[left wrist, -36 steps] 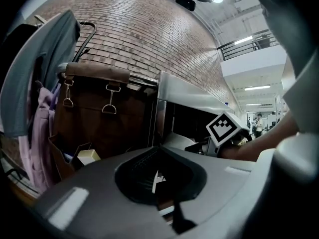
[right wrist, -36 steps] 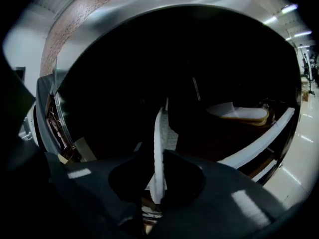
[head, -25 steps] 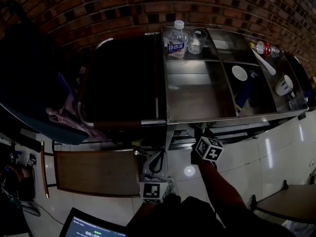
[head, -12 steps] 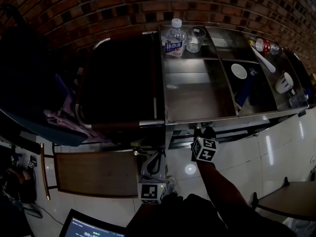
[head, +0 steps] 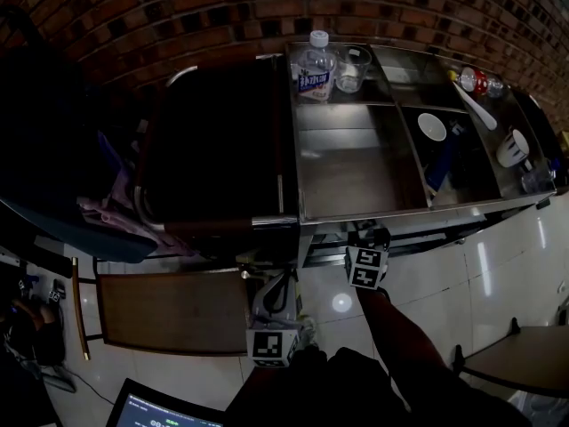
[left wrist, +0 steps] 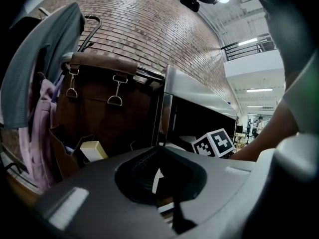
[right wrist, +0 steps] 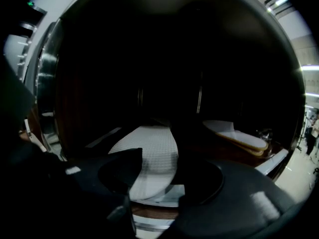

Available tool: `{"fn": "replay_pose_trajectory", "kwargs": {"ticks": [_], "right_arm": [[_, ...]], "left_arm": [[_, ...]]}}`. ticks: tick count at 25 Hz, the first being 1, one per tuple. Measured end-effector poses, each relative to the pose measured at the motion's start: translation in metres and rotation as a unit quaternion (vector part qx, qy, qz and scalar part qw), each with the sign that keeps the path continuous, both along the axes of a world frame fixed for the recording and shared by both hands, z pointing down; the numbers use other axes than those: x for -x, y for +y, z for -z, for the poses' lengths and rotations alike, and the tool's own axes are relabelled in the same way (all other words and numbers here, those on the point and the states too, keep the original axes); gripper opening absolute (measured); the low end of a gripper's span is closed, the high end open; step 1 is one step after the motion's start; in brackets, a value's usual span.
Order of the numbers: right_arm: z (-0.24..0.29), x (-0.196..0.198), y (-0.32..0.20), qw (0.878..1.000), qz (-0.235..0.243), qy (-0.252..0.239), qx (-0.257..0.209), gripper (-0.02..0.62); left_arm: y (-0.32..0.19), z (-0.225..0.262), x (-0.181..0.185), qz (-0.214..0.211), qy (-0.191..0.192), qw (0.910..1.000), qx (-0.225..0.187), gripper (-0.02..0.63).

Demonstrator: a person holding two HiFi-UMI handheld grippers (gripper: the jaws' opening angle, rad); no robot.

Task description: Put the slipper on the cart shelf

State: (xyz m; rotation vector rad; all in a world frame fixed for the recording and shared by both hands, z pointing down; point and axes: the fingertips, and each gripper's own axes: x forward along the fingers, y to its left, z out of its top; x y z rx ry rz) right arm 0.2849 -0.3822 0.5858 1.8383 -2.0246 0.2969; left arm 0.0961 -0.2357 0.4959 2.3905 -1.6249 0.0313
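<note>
Right gripper (right wrist: 158, 176), jaws just opening, astride slipper (right wrist: 149, 151)

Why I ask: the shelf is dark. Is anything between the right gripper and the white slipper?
Nothing visible. The right gripper has just been opening its jaws, with the white slipper lying between them on the cart shelf; a second slipper lies apart.

The left gripper (head: 283, 285) and the right gripper (head: 370, 236) each carry a white cube (head: 274, 346) faced with black square markers, and the right one's cube shows again in the left gripper view. Seen from their own cameras, both gripper bodies are smooth, moulded grey shells (left wrist: 75, 203) with a dark oval hollow in the middle. The person's right forearm (head: 396, 336) is bare, and the clothing (head: 338, 388) below it looks dark in the dim head view.
</note>
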Motion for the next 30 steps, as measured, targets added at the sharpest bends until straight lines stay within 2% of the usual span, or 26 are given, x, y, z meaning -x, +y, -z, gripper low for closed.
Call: {"fn": "replay_pose_trajectory", "kwargs": {"ticks": [2, 7, 9, 12, 13, 17, 20, 26, 30], "right_arm": [[0.014, 0.000, 0.002, 1.000, 0.007, -0.004, -0.015, 0.236], [0.074, 0.002, 0.031, 0.996, 0.029, -0.056, -0.066, 0.238], [0.095, 0.006, 0.053, 0.994, 0.054, -0.060, -0.079, 0.173], [0.123, 0.012, 0.085, 0.990, 0.087, -0.049, -0.101, 0.017], [0.128, 0.012, 0.094, 0.989, 0.098, -0.038, -0.108, 0.002], [0.141, 0.012, 0.122, 0.983, 0.125, -0.009, -0.134, 0.002], [0.140, 0.009, 0.135, 0.982, 0.125, 0.000, -0.140, 0.002], [0.143, 0.018, 0.140, 0.980, 0.134, -0.003, -0.147, 0.002], [0.149, 0.034, 0.140, 0.973, 0.158, 0.027, -0.165, 0.002]], "left_arm": [[0.001, 0.002, 0.003, 0.005, 0.001, 1.0000, 0.002, 0.011], [-0.003, 0.005, 0.000, 0.005, 0.007, 1.0000, -0.002, 0.011], [-0.004, 0.012, -0.004, 0.003, 0.007, 1.0000, -0.006, 0.011], [-0.004, 0.018, -0.011, -0.006, 0.002, 0.9998, -0.017, 0.011], [-0.004, 0.020, -0.013, -0.008, -0.001, 0.9998, -0.021, 0.011], [-0.001, 0.025, -0.019, -0.015, -0.015, 0.9995, -0.024, 0.011], [-0.002, 0.039, -0.025, -0.028, -0.026, 0.9985, -0.039, 0.011], [-0.005, 0.035, -0.023, -0.027, -0.020, 0.9990, -0.030, 0.011], [-0.005, 0.046, -0.021, -0.028, -0.029, 0.9983, -0.042, 0.011]]}}
